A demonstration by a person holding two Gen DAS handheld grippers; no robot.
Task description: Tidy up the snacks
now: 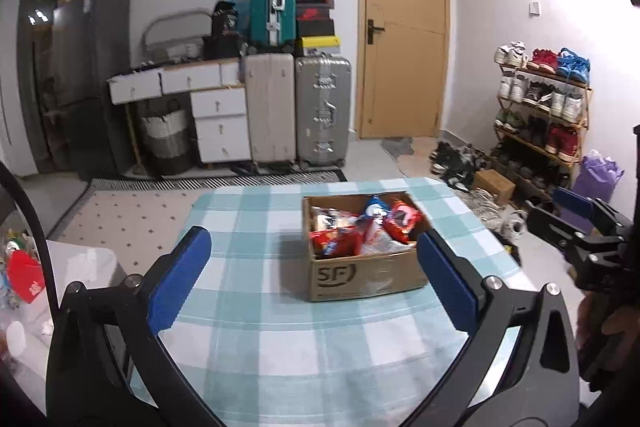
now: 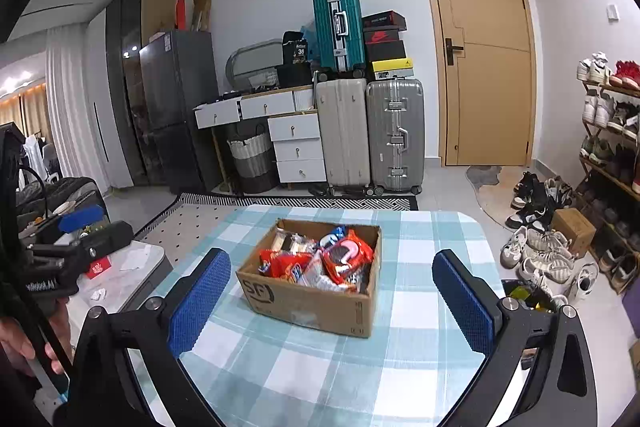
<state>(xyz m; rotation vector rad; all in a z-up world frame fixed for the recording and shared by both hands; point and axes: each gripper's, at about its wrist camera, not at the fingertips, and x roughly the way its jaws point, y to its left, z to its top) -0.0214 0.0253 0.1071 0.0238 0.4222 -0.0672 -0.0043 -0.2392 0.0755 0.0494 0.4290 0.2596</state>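
Observation:
An open cardboard box (image 1: 360, 277) marked SF stands on a table under a blue-and-white checked cloth (image 1: 256, 227). It is filled with snack packets (image 1: 340, 241), mostly red wrappers with a blue-and-white one on top. My left gripper (image 1: 313, 241) is open just short of the box, nothing between its blue pads. In the right wrist view the same box (image 2: 308, 303) and snacks (image 2: 344, 259) lie ahead on the cloth (image 2: 420, 239). My right gripper (image 2: 332, 259) is also open and empty, on the near side of the box.
Suitcases (image 2: 394, 135) and a white drawer unit (image 2: 298, 147) stand against the far wall beside a wooden door (image 2: 486, 59). A shoe rack (image 1: 544, 107) and loose shoes (image 2: 544, 255) fill the floor to the right. A low white side table (image 2: 132, 267) sits left.

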